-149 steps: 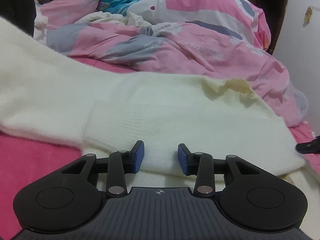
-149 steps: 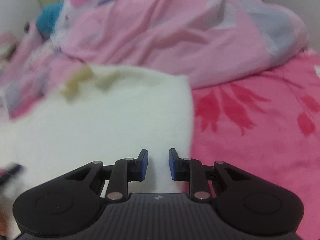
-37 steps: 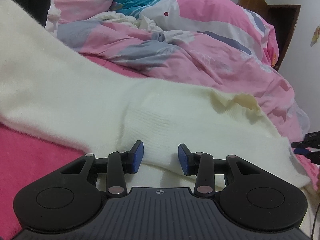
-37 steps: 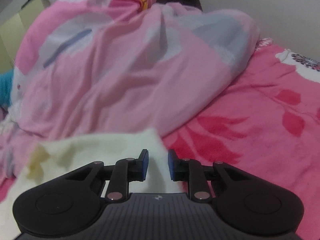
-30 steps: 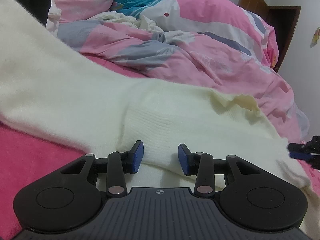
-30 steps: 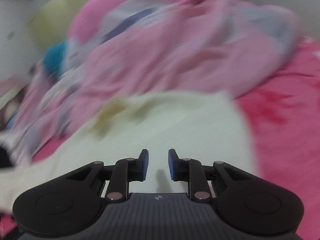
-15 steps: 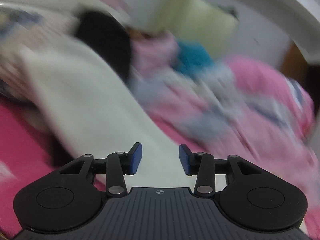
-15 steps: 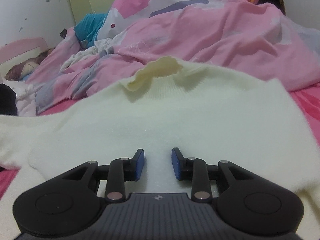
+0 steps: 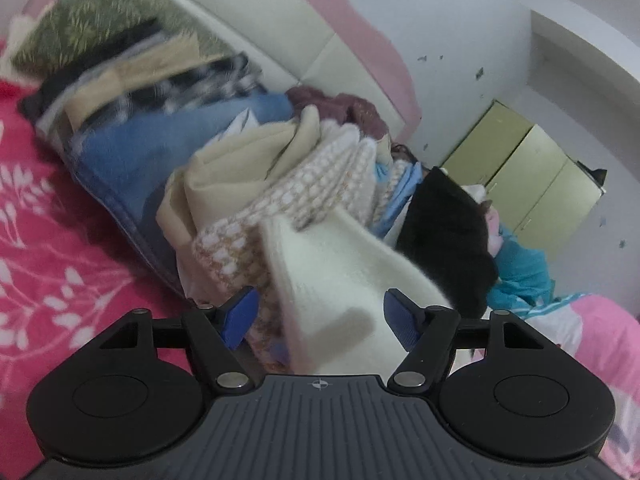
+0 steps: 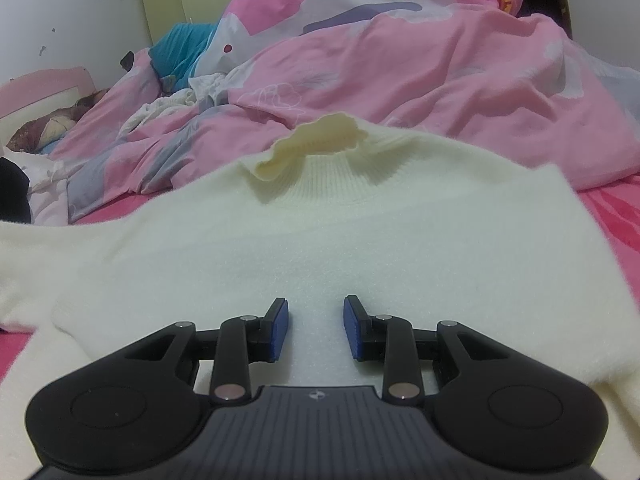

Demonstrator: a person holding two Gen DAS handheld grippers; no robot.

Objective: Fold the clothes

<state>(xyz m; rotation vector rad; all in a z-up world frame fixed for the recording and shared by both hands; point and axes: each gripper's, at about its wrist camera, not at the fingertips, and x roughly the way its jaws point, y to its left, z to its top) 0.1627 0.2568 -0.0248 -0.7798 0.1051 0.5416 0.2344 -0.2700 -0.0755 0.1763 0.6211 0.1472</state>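
Note:
A cream knit sweater (image 10: 360,248) lies flat on the pink bed, its ruffled collar (image 10: 320,136) at the far side. My right gripper (image 10: 316,328) hovers low over the sweater's body, open with a narrow gap and nothing pinched. In the left wrist view one cream sleeve (image 9: 340,272) runs away from me toward a heap of clothes. My left gripper (image 9: 320,318) is tilted above this sleeve. Its jaws are opening wide, with the sleeve lying between and under the blue pads (image 9: 240,316), which do not press on it.
A pile of folded and loose clothes (image 9: 200,140) leans against the padded headboard (image 9: 280,20), with a black garment (image 9: 448,240) beside it. A bulky pink duvet (image 10: 440,72) lies just behind the sweater. Pink flowered sheet (image 9: 60,260) shows at the left.
The left gripper swung left and rolled, from the sweater's body to the sleeve by the clothes pile, and its jaws widened. The right gripper came over the sweater's body and held there.

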